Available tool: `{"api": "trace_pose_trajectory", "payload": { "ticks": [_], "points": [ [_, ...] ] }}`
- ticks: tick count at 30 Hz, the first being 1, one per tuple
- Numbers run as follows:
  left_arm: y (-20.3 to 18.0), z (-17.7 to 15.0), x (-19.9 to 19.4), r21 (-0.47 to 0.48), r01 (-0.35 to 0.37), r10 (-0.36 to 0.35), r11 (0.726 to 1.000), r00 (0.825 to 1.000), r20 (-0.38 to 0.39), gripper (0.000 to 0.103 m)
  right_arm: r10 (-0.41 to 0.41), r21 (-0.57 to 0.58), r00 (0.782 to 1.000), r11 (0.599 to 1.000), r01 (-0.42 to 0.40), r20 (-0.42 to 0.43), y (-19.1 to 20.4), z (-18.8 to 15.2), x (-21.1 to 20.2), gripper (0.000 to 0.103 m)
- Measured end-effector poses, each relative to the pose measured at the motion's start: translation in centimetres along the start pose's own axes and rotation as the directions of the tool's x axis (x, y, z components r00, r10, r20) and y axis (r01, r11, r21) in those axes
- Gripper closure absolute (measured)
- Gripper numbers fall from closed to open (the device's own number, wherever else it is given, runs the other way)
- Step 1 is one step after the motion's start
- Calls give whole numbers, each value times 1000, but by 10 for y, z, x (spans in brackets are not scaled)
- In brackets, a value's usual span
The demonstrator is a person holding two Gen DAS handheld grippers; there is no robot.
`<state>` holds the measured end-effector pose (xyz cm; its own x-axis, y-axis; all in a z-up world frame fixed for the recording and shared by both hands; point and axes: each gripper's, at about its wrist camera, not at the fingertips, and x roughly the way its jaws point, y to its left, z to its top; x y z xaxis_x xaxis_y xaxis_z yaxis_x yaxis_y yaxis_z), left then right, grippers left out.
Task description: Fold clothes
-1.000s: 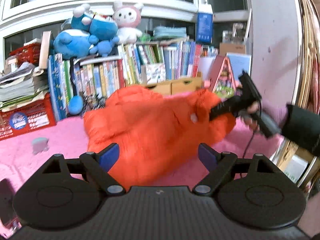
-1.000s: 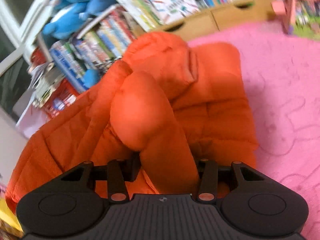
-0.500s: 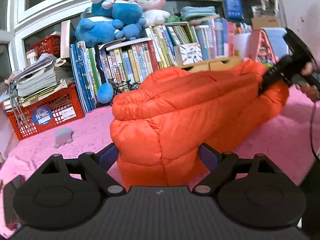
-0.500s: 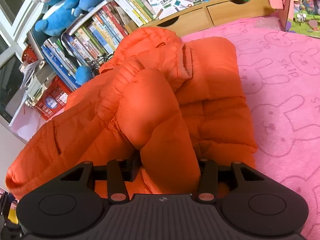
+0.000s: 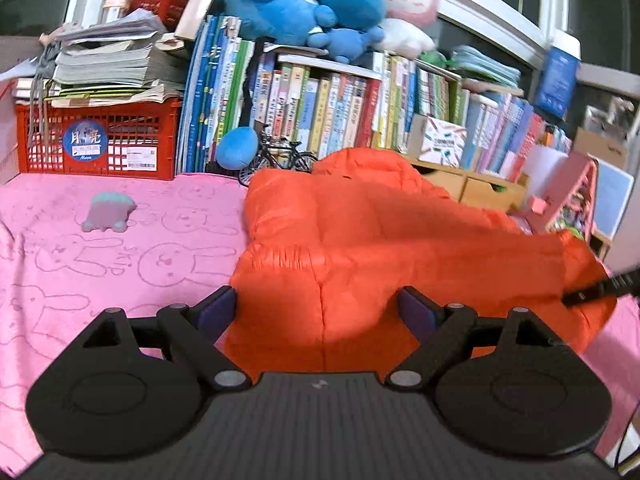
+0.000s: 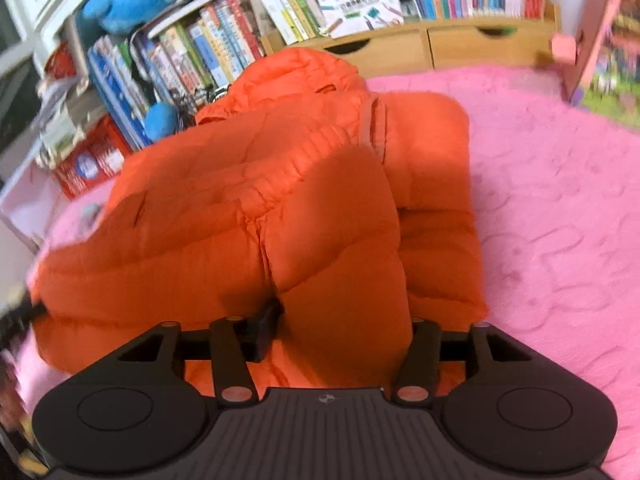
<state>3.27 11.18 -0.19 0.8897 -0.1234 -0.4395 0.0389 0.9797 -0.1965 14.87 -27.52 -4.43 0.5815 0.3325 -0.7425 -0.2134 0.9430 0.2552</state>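
the right gripper [image 6: 344,320] sat nearest the work, its fingers [image 6: 262,326] straddling a puffy fold of the orange down jacket [image 6: 280,200] and easing apart, the fabric bulging between them and hiding the right-hand pad, so a firm pinch could no longer be claimed. the left gripper [image 5: 316,304] hung low at the jacket's other end, its fingers [image 5: 218,308] spread wide with the near edge of the padding lying between them but not pressed from either side. the jacket [image 5: 380,240] lay bunched on the pink rabbit-print blanket [image 5: 120,248], its long axis running across the left wrist view from that gripper's side toward the far right, where the tip of the right gripper showed at the edge. judged from this, the left hand was the one placed to take the next hold, the fabric lying straight ahead of it. a small grey-blue toy [image 5: 108,212] rested well apart to the left; a red crate [image 5: 100,136], books [image 5: 320,108] and blue plush toys [image 5: 300,4] stood behind.
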Motion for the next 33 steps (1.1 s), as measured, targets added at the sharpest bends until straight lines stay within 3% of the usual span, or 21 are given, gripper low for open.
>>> {"api": "trace_pose_trajectory", "payload": {
  "ticks": [5, 11, 20, 28, 33],
  "points": [
    [-2, 1, 12, 8, -10, 10, 1000, 1000, -24, 15, -78, -143, 996, 986, 82, 32, 13, -8, -16, 40],
    [-20, -2, 22, 97, -94, 103, 991, 990, -92, 15, -119, -248, 991, 960, 131, 62, 28, -23, -27, 38],
    [-24, -5, 34, 106, -140, 158, 984, 971, -182, 14, -94, -324, 981, 935, 146, 171, 39, -31, -43, 34],
    [-21, -7, 35, 91, -140, 155, 986, 969, -193, 14, -99, -473, 945, 846, 245, 313, 49, -46, -66, 20],
    [-23, -8, 36, 91, -147, 163, 985, 967, -194, 14, -85, -507, 936, 822, 260, 341, 50, -45, -67, 15]
  ]
}}
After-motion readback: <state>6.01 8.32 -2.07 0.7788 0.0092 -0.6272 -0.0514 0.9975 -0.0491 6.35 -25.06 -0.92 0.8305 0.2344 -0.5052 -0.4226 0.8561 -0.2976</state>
